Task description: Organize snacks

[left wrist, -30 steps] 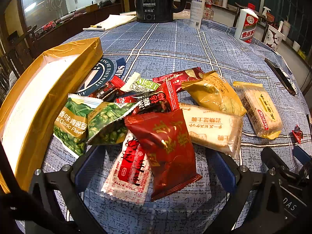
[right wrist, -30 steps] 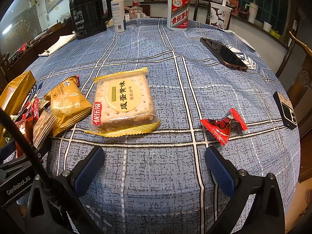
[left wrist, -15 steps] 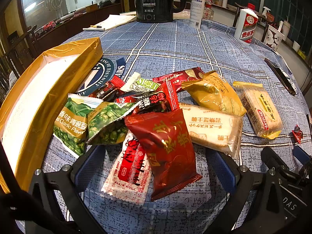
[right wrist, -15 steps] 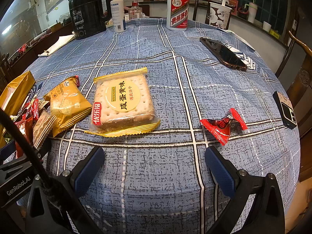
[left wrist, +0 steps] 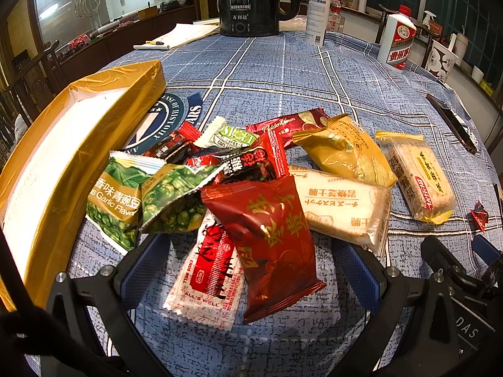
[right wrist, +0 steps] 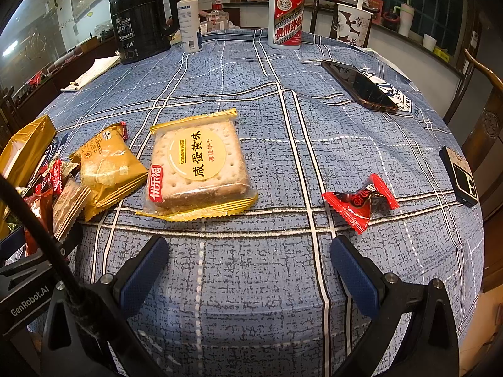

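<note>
Two grippers held wide open and empty above scattered snacks.
If the left gripper [left wrist: 251,270] is closed on the overlapping heap beside the gold box [left wrist: 78,144], several packets may be dragged; the right gripper [right wrist: 248,270] faces the cracker pack [right wrist: 198,163].
</note>
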